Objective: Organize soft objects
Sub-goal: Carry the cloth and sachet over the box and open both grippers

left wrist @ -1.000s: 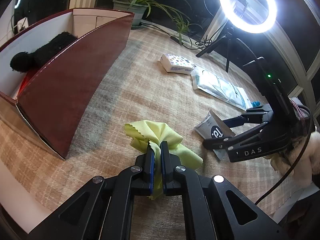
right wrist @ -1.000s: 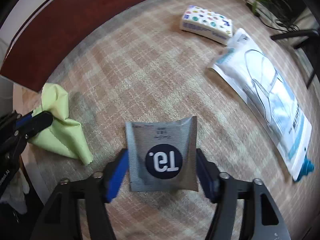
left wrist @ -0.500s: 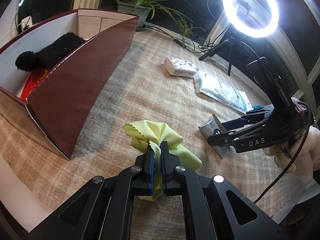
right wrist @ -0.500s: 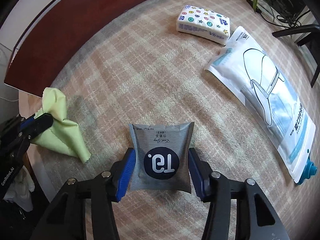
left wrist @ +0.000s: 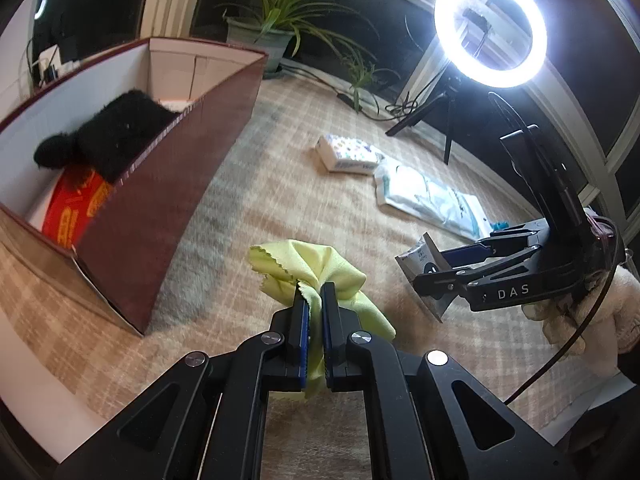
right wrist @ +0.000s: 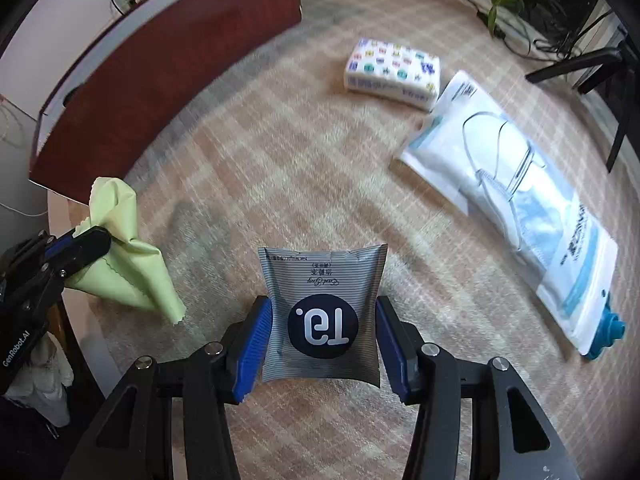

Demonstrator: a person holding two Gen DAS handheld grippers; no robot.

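Left gripper point(left wrist: 314, 312) clamped tight on yellow-green cloth point(left wrist: 316, 268), right gripper point(right wrist: 322, 332) pinching grey striped sachet point(right wrist: 322, 312) by its 2 side edges, maroon box point(left wrist: 160, 184) beside the cloth.

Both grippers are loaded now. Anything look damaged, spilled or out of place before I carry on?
Nothing stands out. The left gripper pinches the crumpled yellow-green cloth, and the right gripper clamps the grey striped sachet, which bows slightly but looks intact. The tissue pack and mask bag lie flat on the rug.
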